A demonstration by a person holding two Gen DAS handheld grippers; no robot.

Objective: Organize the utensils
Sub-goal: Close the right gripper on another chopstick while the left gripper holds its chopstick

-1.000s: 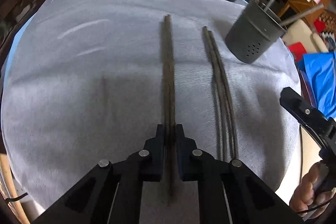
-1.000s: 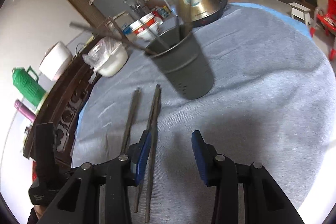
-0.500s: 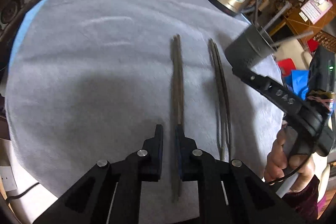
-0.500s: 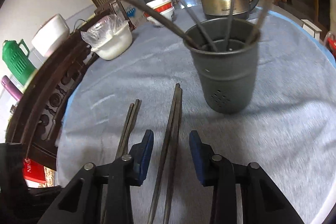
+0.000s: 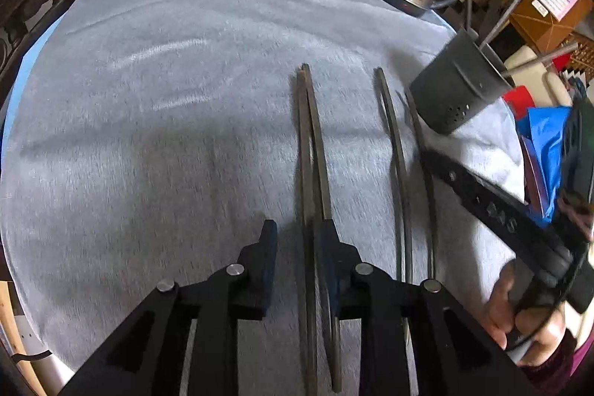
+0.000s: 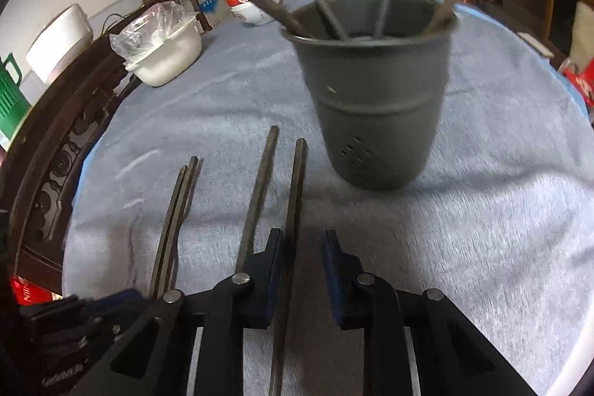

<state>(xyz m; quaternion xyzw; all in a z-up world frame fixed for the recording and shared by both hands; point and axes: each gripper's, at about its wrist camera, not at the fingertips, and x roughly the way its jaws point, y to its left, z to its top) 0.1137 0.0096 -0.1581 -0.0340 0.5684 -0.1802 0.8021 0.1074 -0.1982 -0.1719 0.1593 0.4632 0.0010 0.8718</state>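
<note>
While my left gripper (image 5: 297,247) tilts steeply down, jaws just opening and loose around a chopstick pair (image 5: 310,151), my right gripper (image 6: 302,270) has been narrowing, one chopstick (image 6: 293,210) unpinched between its pads. Only its view shows inside the holder (image 6: 375,106).

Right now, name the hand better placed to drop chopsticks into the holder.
Right. The right gripper, jaws just closing, straddles a chopstick, holder straight ahead; the left gripper, jaws just opened, sees it off sideways.
</note>
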